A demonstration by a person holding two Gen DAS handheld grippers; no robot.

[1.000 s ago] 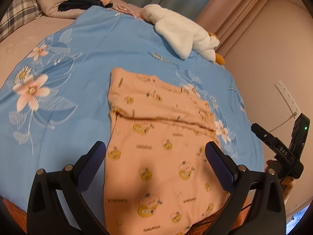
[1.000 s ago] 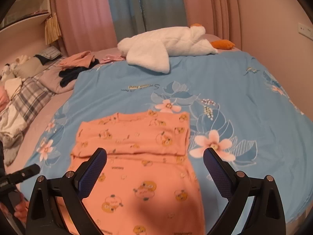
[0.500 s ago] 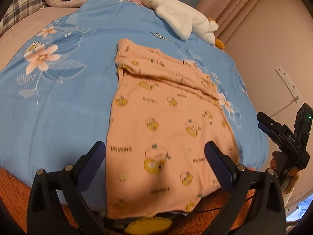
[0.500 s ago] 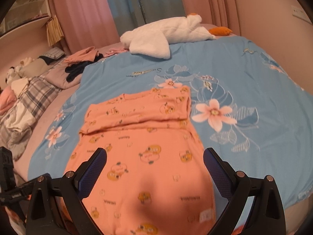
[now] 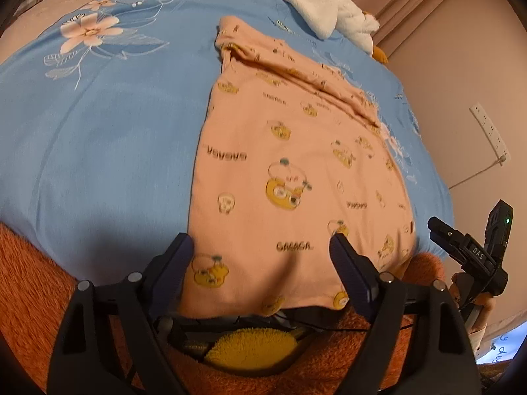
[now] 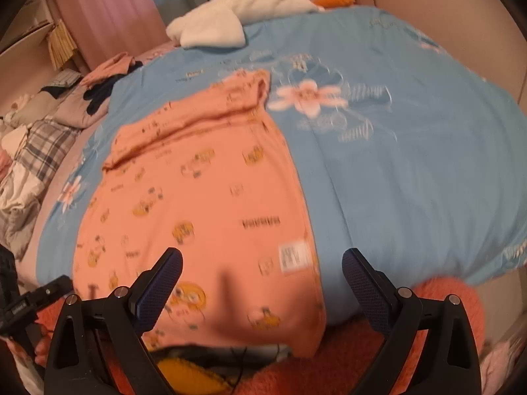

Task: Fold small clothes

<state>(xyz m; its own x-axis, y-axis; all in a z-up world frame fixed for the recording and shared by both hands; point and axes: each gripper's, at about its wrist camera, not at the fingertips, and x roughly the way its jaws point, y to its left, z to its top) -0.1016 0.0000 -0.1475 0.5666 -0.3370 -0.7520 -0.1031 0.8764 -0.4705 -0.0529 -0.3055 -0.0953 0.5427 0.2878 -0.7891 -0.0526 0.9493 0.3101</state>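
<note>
Ahead of both grippers, filling most of each view: 1 bed under 1 blue floral sheet (image 5: 98, 138) (image 6: 411, 171), with pink curtains (image 6: 108, 10) and a teal panel at the far end and a beige wall (image 5: 461, 75) off to the right of the left gripper. On that wall, 1 white power strip (image 5: 490, 135) with a cable hanging from it. Along the bed's near edge, directly below the fingers, 1 fuzzy orange cover (image 5: 29, 296) (image 6: 438, 299) with 1 yellow fluffy patch (image 5: 253, 345) showing in it.

Far beyond the fingertips, at the bed's head: 1 white plush goose (image 5: 322, 10) (image 6: 243, 10), orange beak to the right. Far left of the right gripper, 1 heap of folded clothes (image 6: 98, 89) and 1 plaid blanket (image 6: 39, 144).

Straight in front, spread flat on the sheet: 1 peach printed garment (image 5: 290, 164) (image 6: 197, 204), long axis running away from the grippers, hem hanging over the near edge, far end already turned back in 1 fold across its width. Near the right hem corner, 1 white label (image 6: 293, 256).

Left gripper (image 5: 260, 247): jaws wide apart, holding nothing, straddling the hem's left portion from above. Right gripper (image 6: 260, 263): likewise spread and empty, left finger over the fabric, right finger over bare sheet, label between them. Whether either touches the cloth: cannot tell.
</note>
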